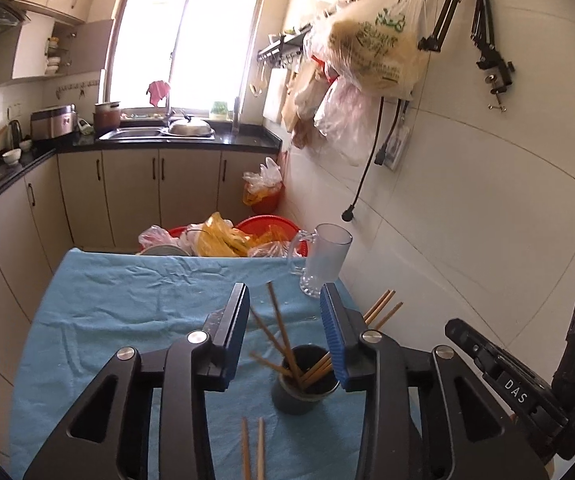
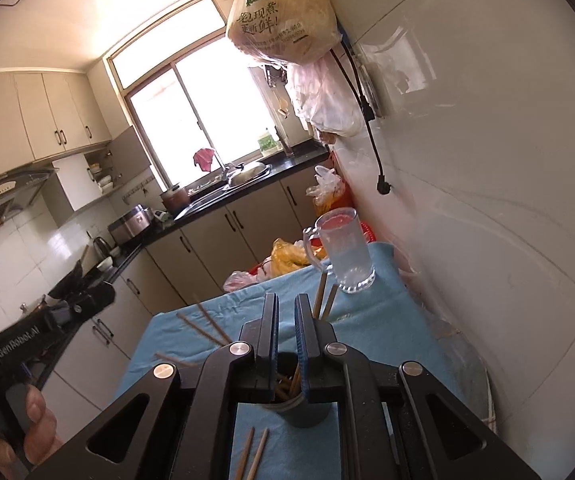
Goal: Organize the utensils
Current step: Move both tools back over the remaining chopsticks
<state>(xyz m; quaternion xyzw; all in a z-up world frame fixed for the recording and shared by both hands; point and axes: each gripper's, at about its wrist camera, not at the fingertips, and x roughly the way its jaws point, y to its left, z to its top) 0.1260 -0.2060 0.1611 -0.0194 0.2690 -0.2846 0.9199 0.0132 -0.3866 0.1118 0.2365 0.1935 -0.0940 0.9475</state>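
Chopsticks [image 1: 283,336] mostly stand in the dark cup [image 1: 303,384] on the blue cloth [image 1: 127,304], so I'd judge this well along; a loose pair [image 1: 252,450] lies before the cup. Left gripper [image 1: 287,340] hovers over it, jaws wide, holding nothing. Right gripper [image 2: 286,344] sits nearly closed above the rim; a grip on anything, cannot tell. Only the right view shows the mug [image 2: 345,250] clear of grippers, plus the hand [image 2: 35,432].

Both wrist cameras are looking forward and down from close above the table covered in blue cloth [image 1: 135,312], facing the far window at 12 o'clock. Both are sharing the dark round cup of wooden chopsticks [image 1: 303,388] [image 2: 307,412] and the clear glass mug [image 1: 325,258] [image 2: 345,250]. The right view is rolling clockwise.
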